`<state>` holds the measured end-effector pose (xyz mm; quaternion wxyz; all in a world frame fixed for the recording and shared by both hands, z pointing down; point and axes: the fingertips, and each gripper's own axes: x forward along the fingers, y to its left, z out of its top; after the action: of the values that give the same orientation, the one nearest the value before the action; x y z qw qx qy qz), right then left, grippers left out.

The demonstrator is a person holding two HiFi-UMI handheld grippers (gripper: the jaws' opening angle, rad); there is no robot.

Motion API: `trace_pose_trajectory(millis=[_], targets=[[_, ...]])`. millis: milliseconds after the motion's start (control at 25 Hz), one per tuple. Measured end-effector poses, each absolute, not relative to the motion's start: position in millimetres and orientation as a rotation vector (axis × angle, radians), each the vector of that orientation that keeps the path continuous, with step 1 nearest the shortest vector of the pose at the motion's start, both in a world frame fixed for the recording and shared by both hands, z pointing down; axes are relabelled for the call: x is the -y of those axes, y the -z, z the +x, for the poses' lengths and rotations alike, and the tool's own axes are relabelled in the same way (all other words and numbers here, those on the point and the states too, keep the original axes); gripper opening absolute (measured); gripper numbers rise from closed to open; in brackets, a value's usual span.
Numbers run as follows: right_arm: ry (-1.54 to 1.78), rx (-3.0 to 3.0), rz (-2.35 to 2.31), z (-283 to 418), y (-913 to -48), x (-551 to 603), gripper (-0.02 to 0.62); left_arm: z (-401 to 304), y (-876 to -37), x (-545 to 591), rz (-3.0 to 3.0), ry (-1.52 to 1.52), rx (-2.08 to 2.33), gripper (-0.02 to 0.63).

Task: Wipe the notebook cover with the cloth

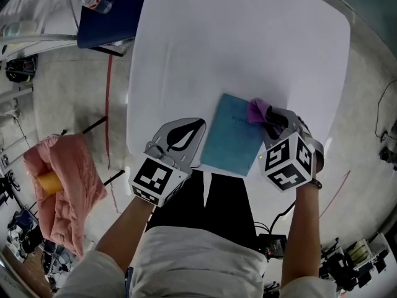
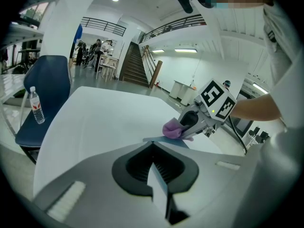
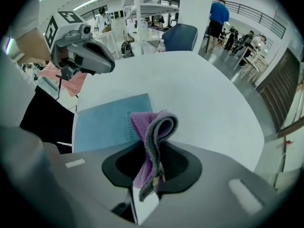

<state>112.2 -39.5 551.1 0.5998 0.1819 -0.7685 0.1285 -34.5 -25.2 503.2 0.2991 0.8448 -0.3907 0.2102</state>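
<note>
A light blue notebook (image 1: 229,138) lies flat near the front edge of the white table (image 1: 236,42). My right gripper (image 1: 268,118) is shut on a folded purple cloth (image 1: 258,110), which rests at the notebook's far right corner. In the right gripper view the cloth (image 3: 159,127) stands up out of the jaws over the notebook (image 3: 107,122). My left gripper (image 1: 200,125) is shut with nothing in it, its tip just beside the notebook's left edge. In the left gripper view, the cloth (image 2: 173,128) and the right gripper (image 2: 187,122) show beyond the notebook (image 2: 166,140).
A dark blue chair (image 1: 105,17) carrying a water bottle (image 1: 96,2) stands at the table's far left corner. A pink blanket (image 1: 68,179) lies on the floor to the left. Cables and gear (image 1: 347,259) sit on the floor at the right. The person's legs meet the table's front edge.
</note>
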Motion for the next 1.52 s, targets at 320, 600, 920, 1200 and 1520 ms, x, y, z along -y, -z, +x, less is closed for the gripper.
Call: trace_pose_trajectory(millis=[320,600,920,1200,1520], targets=[[-0.341,1.776,0.389,107.1,-555.7,34.3,0.112,-31.8,-504.1,22.7,2.240,-0.558,1.035,0.000],[-0.348,1.766,0.392,104.1,-556.8,29.8,0.112,-30.8,-502.7,25.4,2.249,-0.552,1.027,0.000],[-0.377,1.769,0.368,99.5,-557.2,16.2,0.112,-31.6,-503.5,19.9,2.255,-0.570,1.021,0.000],[-0.389,1.769,0.359,95.6,-558.7,6.7,0.110,-27.8,-502.0,17.3,2.261,-0.555,1.015,0.000],[-0.408,1.773,0.344,90.9,-557.8,-6.4,0.110,-29.7,-500.0,10.7,2.268,-0.561,1.016,0.000]])
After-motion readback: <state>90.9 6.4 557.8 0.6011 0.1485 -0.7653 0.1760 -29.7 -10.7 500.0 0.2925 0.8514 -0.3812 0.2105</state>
